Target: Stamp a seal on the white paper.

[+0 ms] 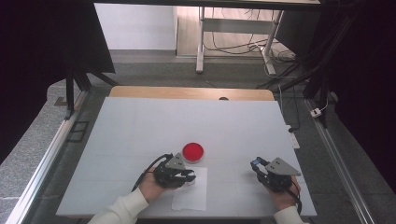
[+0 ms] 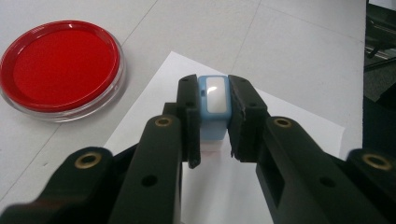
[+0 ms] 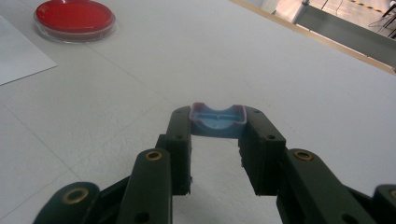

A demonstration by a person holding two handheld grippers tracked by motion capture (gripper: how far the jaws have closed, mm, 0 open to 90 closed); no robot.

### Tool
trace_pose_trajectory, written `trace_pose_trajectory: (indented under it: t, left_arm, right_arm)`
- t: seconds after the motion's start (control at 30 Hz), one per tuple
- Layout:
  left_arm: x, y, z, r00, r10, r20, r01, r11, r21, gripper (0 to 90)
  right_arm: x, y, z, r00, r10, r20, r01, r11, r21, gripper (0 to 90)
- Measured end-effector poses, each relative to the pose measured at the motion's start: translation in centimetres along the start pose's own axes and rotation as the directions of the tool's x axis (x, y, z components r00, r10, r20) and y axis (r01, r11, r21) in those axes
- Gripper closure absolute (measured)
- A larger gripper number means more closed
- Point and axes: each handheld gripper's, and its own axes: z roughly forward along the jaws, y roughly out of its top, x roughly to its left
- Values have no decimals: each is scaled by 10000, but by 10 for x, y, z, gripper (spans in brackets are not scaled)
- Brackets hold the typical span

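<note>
Left tongs (image 2: 214, 116): clamped on a light-blue stamp body (image 2: 214, 105), one black jaw on each side of it; seen from above at (image 1: 187, 176), held in the person's left hand (image 1: 150, 185).
Stamp body: small, rounded-rectangular, with a pale glossy face turned up toward the left gripper camera; it stands over the white paper sheet (image 2: 285, 116); whether its lower end touches the sheet cannot be told.
Right tongs (image 3: 217, 135): closed on a blue stamp cap (image 3: 217, 122), gripped between the jaw tips; in the high view at (image 1: 256, 164), held in the person's right hand (image 1: 282, 196).
Stamp cap: shallow, open side up, reddish tint along its rim; held above bare desk surface, well apart from the sheet.
Paper sheet: white, lying flat near the front edge of the desk (image 1: 140, 126), under the left tongs (image 1: 190, 196).
Red ink pad (image 1: 193, 152): round, in a clear dish, uncovered; on the desk just beyond the sheet's far edge, beside the left tongs; also seen at (image 2: 60, 67) and (image 3: 74, 17).
Desk: white top, wooden far edge.
</note>
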Motion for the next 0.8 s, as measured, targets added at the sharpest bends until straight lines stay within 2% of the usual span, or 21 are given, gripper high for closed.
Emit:
trace_pose_trajectory:
  t: [0.53,0.8]
  left_arm:
    - [-5,3,3,9991,339,-246,-325,9978,571,759]
    - [-9,4,4,9980,461,-443,-429,9967,693,760]
  right_arm:
    - [0,0,-1,10000,-12,27,12,10000,4,650]
    - [0,1,-1,10000,-12,28,12,10000,-32,651]
